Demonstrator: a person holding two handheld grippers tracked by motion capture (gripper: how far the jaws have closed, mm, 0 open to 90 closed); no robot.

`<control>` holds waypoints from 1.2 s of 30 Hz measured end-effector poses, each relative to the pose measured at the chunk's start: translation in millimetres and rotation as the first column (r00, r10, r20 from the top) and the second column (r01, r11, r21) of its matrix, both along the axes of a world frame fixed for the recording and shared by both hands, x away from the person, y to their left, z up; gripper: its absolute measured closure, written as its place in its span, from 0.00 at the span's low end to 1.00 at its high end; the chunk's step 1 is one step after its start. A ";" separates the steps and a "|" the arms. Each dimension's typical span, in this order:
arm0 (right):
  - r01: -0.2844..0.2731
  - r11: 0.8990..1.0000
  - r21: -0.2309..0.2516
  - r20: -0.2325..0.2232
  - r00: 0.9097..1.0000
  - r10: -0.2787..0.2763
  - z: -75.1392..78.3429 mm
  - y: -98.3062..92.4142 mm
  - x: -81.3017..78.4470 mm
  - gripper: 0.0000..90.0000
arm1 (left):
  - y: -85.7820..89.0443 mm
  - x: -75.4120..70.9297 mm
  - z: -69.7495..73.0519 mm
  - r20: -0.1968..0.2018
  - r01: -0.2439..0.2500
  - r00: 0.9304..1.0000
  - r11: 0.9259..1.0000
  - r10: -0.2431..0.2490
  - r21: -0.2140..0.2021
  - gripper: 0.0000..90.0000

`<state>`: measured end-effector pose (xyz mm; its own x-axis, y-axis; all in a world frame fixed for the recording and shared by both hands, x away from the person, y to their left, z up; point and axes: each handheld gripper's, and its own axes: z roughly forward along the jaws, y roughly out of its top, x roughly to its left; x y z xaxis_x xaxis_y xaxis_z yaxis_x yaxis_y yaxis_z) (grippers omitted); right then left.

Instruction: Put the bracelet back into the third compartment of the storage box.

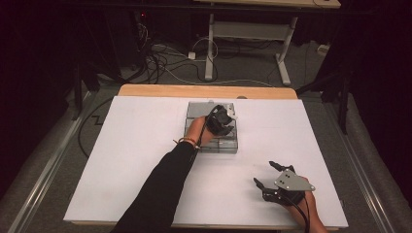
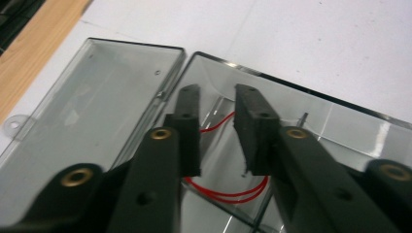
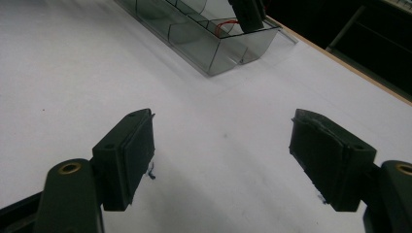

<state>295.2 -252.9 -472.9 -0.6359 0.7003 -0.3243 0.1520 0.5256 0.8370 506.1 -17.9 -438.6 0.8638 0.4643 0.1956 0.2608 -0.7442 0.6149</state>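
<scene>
A clear plastic compartment box (image 1: 227,146) lies at the middle of the white sheet, its lid (image 2: 97,97) swung flat open. My left gripper (image 1: 221,121) hangs over the box, jaws pointing down into a compartment. In the left gripper view its jaws (image 2: 217,94) stand a little apart, with nothing pressed between the pads. A looped red wire (image 2: 228,195) lies in the compartment under them. My right gripper (image 1: 270,175) rests near the table's front right, wide open and holding nothing (image 3: 221,131). From there the box (image 3: 194,34) and red wire (image 3: 225,23) appear farther off.
A white sheet (image 1: 145,145) covers most of the wooden table (image 1: 204,91). Beyond the table's far edge are floor cables (image 1: 165,63) and the legs of another table (image 1: 210,48). Dark curtains flank both sides.
</scene>
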 end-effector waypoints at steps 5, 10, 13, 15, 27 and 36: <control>0.001 1.000 0.000 0.000 1.000 -0.001 -0.2 0.0 0.0 0.28 | 8.7 -1.5 7.2 0.006 -0.020 1.000 1.000 0.020 -0.024 0.77; 0.001 1.000 -0.001 0.002 1.000 -0.001 0.0 0.4 -0.2 0.28 | 14.3 -5.2 14.3 0.042 -0.039 0.998 0.998 0.041 -0.049 0.76; -0.001 1.000 -0.002 0.000 1.000 0.001 -0.5 1.0 -0.7 0.28 | 16.9 -10.8 19.3 0.084 -0.031 0.996 0.998 0.036 -0.063 0.73; 0.001 1.000 -0.001 -0.001 1.000 -0.001 -0.5 1.0 -0.7 0.28 | 19.1 -13.0 21.7 0.094 -0.032 0.995 0.997 0.039 -0.066 0.70; 0.001 1.000 -0.002 0.005 1.000 -0.001 1.1 -0.5 -1.0 0.28 | 32.2 -28.3 28.2 0.146 -0.011 0.989 0.998 0.019 -0.056 0.49; 0.000 1.000 0.002 -0.002 1.000 0.000 0.8 1.1 -1.4 0.28 | 40.4 -47.7 25.5 0.217 -0.010 0.976 0.999 0.021 -0.050 0.37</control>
<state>293.8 -251.9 -472.1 -0.6363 0.7011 -0.3218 0.1533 0.5238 0.8379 458.4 22.5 -413.1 0.7957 0.4908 0.3549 0.1284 -0.7094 0.6930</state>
